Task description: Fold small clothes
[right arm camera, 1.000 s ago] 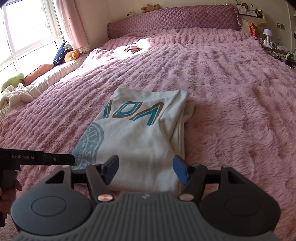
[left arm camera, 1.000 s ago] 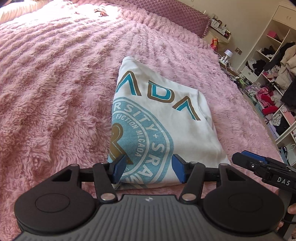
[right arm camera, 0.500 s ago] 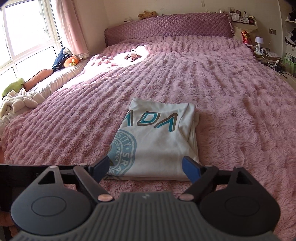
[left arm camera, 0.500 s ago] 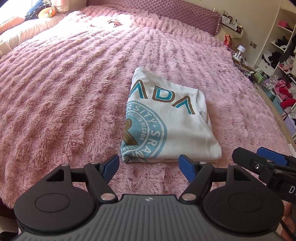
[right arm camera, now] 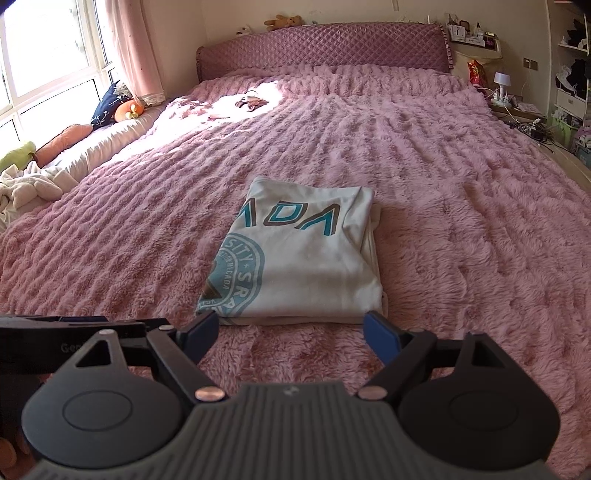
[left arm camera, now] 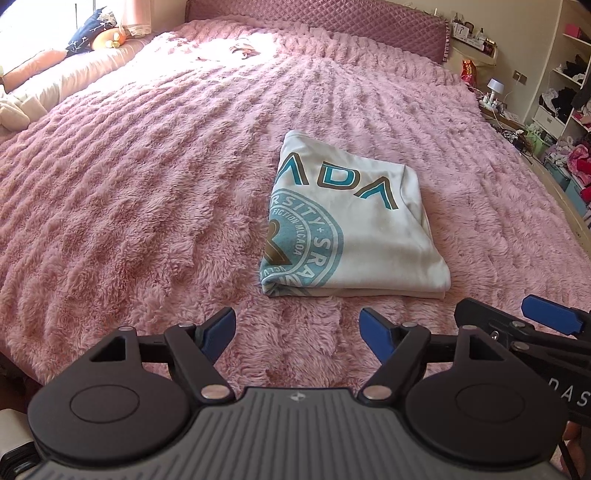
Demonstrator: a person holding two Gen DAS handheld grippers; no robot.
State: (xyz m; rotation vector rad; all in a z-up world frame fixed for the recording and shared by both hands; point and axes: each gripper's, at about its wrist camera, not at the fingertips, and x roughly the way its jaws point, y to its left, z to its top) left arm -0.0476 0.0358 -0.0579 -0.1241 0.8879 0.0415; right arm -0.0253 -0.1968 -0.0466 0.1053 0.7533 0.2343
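Both grippers have backed off and lifted since a second ago: back then the blue pads framed the shirt's near hem, and now the hem lies beyond them with bare blanket between.

From the left wrist I see my left gripper (left arm camera: 297,334) with its blue pads (left arm camera: 219,332) spread wide and still opening, nothing between them but pink pile. The folded white T-shirt with teal and brown lettering and a round teal crest (left arm camera: 351,229) lies flat on the fluffy pink ribbed blanket (left arm camera: 129,206), a little right of centre and just past the pads, touching neither. At the right edge the right gripper (left arm camera: 532,325) pokes in, one blue pad showing, clear of the shirt. Farther off sit the quilted mauve headboard (left arm camera: 332,22), pillows and soft toys along the left side (left arm camera: 92,40), and open white shelves stuffed with clothes (left arm camera: 569,96) on the right.

From the right wrist, my right gripper (right arm camera: 290,332) is also spread wide and empty. The shirt (right arm camera: 306,258) lies straight ahead, its near folded edge just beyond the fingertips, layers stacked along its right side. The left gripper's black body (right arm camera: 74,332) crosses the lower left corner, near the shirt's left corner but apart from it. A small dark item (right arm camera: 251,103) rests in the sun patch far up the blanket (right arm camera: 461,221), too small to identify. Nothing lies between the pads and the shirt.
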